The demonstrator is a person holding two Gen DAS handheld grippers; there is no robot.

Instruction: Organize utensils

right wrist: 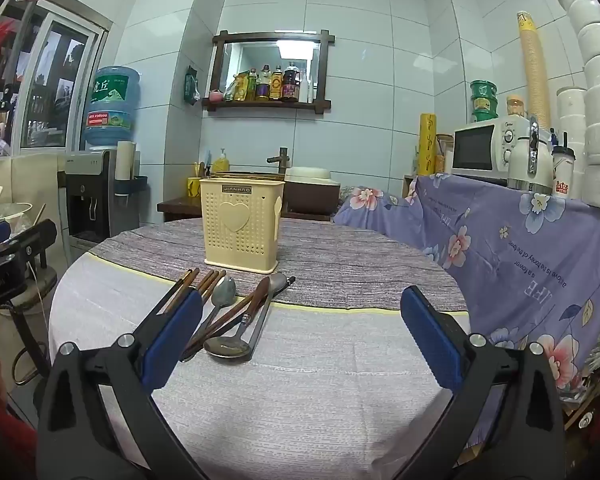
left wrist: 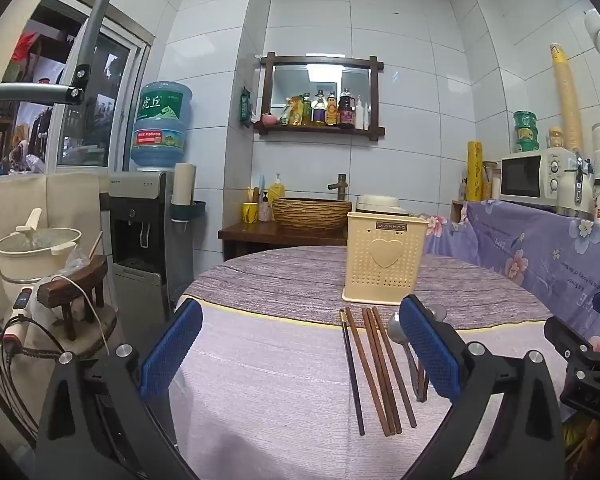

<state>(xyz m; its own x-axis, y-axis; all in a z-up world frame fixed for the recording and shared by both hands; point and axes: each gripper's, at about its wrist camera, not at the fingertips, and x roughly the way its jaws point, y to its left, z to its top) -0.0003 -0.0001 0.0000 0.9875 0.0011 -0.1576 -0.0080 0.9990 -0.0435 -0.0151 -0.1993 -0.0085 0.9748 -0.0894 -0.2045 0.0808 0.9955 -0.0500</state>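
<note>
Both your left gripper [left wrist: 300, 354] and right gripper [right wrist: 302, 338] hover with jaws spread wide, holding nothing. The chopsticks [left wrist: 380, 368] and spoons [right wrist: 225, 295] lie loose on the tabletop [right wrist: 300, 392], just before the cream utensil holder [right wrist: 242, 224], which stands upright.

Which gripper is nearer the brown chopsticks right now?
Left. The left gripper hangs open right over the brown chopsticks, which lie between its fingers. The right gripper is open further right; the chopsticks sit beyond its left finger.
</note>
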